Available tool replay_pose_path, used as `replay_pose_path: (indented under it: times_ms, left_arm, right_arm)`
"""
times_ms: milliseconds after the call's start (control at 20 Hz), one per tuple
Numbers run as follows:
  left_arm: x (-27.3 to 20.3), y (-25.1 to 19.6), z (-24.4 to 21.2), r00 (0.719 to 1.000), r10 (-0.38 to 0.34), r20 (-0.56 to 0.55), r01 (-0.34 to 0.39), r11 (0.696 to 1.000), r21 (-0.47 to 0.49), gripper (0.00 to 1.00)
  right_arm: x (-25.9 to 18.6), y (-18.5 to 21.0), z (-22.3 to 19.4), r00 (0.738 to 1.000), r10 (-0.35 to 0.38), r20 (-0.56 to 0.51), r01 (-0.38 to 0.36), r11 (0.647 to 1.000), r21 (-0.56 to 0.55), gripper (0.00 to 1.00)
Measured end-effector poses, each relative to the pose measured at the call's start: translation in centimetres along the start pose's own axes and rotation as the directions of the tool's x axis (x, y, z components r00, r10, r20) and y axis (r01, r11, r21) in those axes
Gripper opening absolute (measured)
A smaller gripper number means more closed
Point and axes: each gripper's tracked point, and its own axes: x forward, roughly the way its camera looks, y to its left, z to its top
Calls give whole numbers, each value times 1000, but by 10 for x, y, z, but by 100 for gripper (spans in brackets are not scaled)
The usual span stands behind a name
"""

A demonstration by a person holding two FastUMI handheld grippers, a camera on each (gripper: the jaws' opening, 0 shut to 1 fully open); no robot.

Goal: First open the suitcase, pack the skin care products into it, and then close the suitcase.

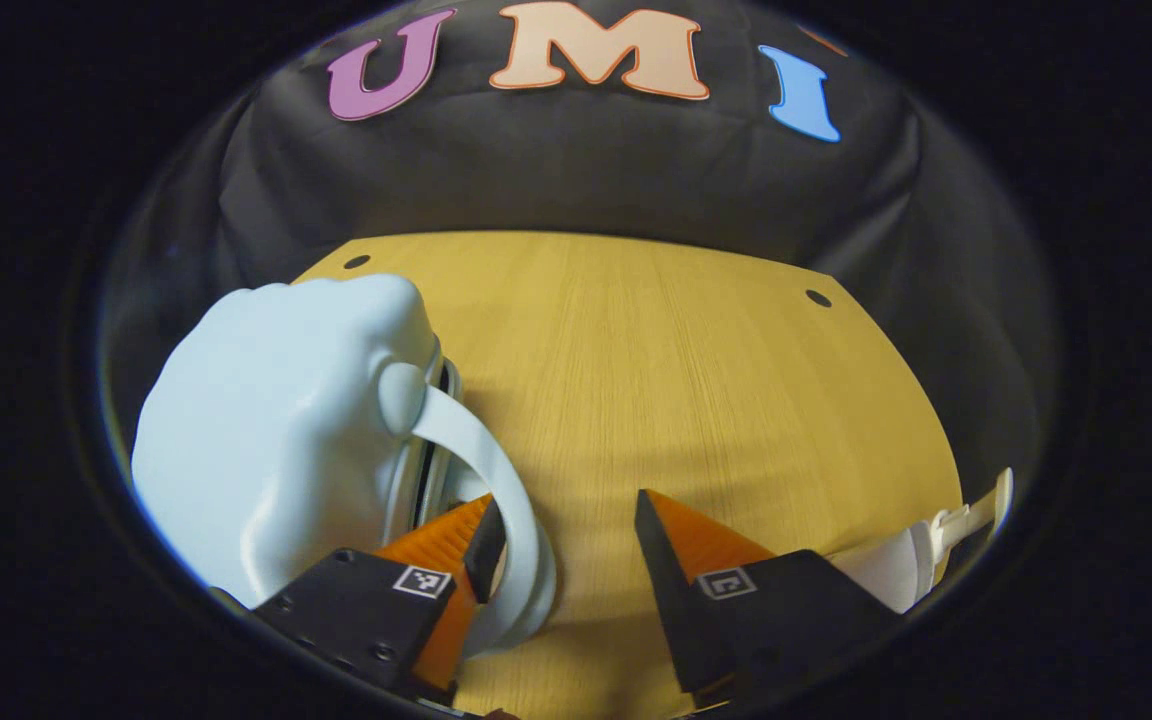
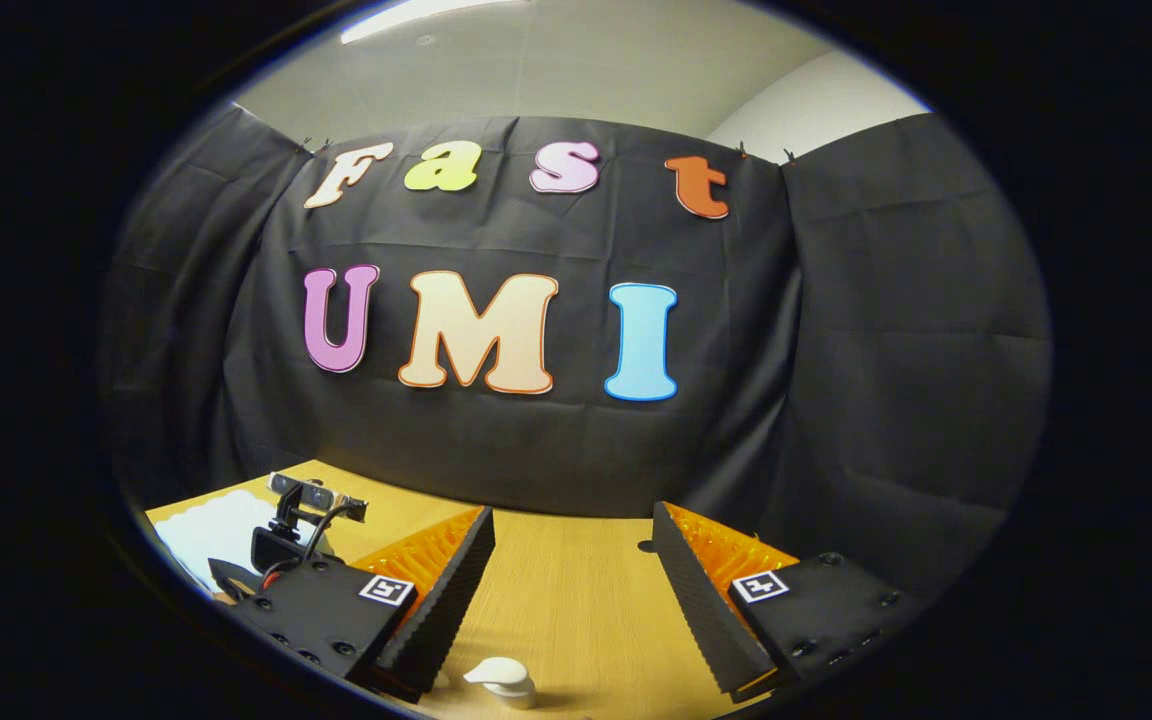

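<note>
We find the left hand-held gripper open — one finger behind the suitcase handle. The right hand-held gripper hangs open above the tabletop — a pump bottle below.

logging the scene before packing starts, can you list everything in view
suitcase: one, pale blue, closed, left side of the table, white handle looping past the left tool's near finger
pump bottle: one, white, lying at the table's right edge
pump top: one, white, on the table below the right tool
table: one, yellow wood grain, dark holes near its far corners
left tool: one, black with orange fingers, open, beside the suitcase handle
right tool: one, black with orange fingers, open, above the table
</note>
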Motion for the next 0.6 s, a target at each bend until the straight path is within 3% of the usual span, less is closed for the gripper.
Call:
replay_pose_path:
  times_ms: [50,150,200,250,350,450,550,600]
  left_arm:
    - [0,4,1,1000,5,-2,-5,1000,0,59]
    - [-4,4,3,999,-30,-20,29,999,-21,43]
    - [-4,7,6,999,-38,-21,38,999,-29,41]
    - [-5,11,6,999,-36,-28,35,999,-31,28]
    - [-6,11,2,997,-51,-59,48,998,-50,12]
    - [-8,11,8,998,-35,-45,34,999,-22,9]
    - [-13,10,13,1000,1,-1,-1,998,69,5]
    - [-16,10,15,1000,6,7,-6,996,87,4]
  right_arm:
    - [0,0,0,1000,-2,1,2,1000,1,99]
    - [1,2,0,1000,0,2,0,1000,5,99]
    - [1,4,0,1000,5,6,-5,1000,5,99]
    - [2,6,2,1000,9,12,-9,1000,5,99]
    - [2,11,5,999,22,25,-23,1000,6,99]
    - [1,15,8,999,34,36,-34,999,3,99]
    - [1,17,10,998,39,45,-39,999,1,100]
    - [0,17,11,998,41,48,-42,999,5,96]
